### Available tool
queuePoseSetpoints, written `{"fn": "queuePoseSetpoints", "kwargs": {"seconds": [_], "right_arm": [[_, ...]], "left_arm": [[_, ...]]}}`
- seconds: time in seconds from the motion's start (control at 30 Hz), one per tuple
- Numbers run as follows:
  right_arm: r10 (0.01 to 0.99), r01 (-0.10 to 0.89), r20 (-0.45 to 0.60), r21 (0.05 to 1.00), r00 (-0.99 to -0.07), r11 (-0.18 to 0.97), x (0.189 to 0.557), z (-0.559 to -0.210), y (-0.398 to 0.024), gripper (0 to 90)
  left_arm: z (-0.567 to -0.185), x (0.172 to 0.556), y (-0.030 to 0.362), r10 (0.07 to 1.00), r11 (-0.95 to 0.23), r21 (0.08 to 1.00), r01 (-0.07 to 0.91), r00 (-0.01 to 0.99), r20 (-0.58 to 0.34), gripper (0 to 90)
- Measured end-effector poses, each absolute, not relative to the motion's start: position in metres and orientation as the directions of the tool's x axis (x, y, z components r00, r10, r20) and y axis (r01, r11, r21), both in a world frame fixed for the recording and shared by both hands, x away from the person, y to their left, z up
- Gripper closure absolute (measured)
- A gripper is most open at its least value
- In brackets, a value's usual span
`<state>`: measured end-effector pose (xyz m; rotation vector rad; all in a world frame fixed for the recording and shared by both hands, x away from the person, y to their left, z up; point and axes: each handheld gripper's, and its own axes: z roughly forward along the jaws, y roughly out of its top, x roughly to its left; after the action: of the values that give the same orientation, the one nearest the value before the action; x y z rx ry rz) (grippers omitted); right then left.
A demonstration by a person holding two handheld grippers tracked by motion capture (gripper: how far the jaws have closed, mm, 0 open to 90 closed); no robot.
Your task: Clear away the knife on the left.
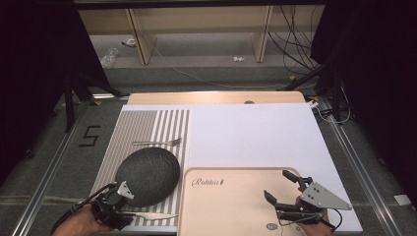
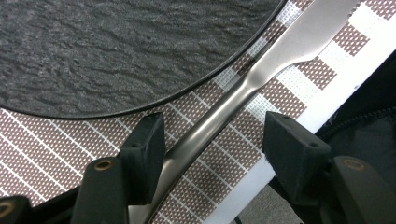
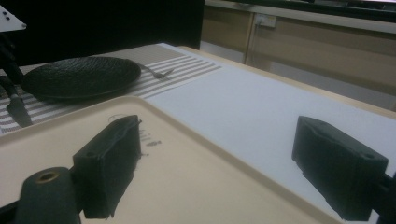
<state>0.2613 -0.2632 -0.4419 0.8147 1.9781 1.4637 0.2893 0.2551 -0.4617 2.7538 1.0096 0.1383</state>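
Note:
A silver knife [image 1: 153, 216] lies on the striped placemat [image 1: 147, 125] just in front of a dark round plate [image 1: 147, 177]. My left gripper [image 1: 127, 215] is at the knife's handle end. In the left gripper view the handle [image 2: 219, 112] runs between the two jaws of the gripper [image 2: 215, 123]. The left jaw is close against the handle and the right one stands clear, so the gripper is open. A fork [image 1: 157, 142] lies beyond the plate. My right gripper [image 1: 276, 184] hovers open over the beige tray [image 1: 231, 196], nothing between its jaws [image 3: 219, 135].
A white sheet [image 1: 255, 132] covers the table to the right of the placemat. The tray [image 3: 187, 177] carries a printed word near its far left corner. The plate [image 3: 79, 74], fork [image 3: 159, 72] and knife [image 3: 16, 107] appear in the right gripper view. Shelving and cables lie beyond the table.

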Motion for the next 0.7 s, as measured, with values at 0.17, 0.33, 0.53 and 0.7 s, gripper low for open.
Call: {"fn": "queuePoseSetpoints", "kwargs": {"seconds": [0.17, 0.33, 0.53, 0.7], "right_arm": [[0.736, 0.156, -0.065, 0.961, -0.674, 0.228, 0.261, -0.442, -0.262, 16.4], [0.728, 0.156, -0.071, 0.958, -0.681, 0.24, 0.262, -0.443, -0.261, 16.4], [0.727, 0.157, -0.067, 0.959, -0.684, 0.236, 0.262, -0.444, -0.261, 16.4], [0.723, 0.161, -0.07, 0.956, -0.687, 0.246, 0.262, -0.444, -0.26, 16.6]], "left_arm": [[-0.461, 0.292, 0.254, 0.643, -0.752, 0.208, 0.626, 0.766, 0.022, 45.4], [-0.462, 0.293, 0.25, 0.626, -0.77, 0.182, 0.612, 0.779, 0.031, 47.9], [-0.461, 0.292, 0.244, 0.59, -0.801, 0.151, 0.58, 0.807, 0.034, 57.9], [-0.461, 0.294, 0.235, 0.538, -0.841, 0.099, 0.532, 0.841, 0.05, 61.6]]}}
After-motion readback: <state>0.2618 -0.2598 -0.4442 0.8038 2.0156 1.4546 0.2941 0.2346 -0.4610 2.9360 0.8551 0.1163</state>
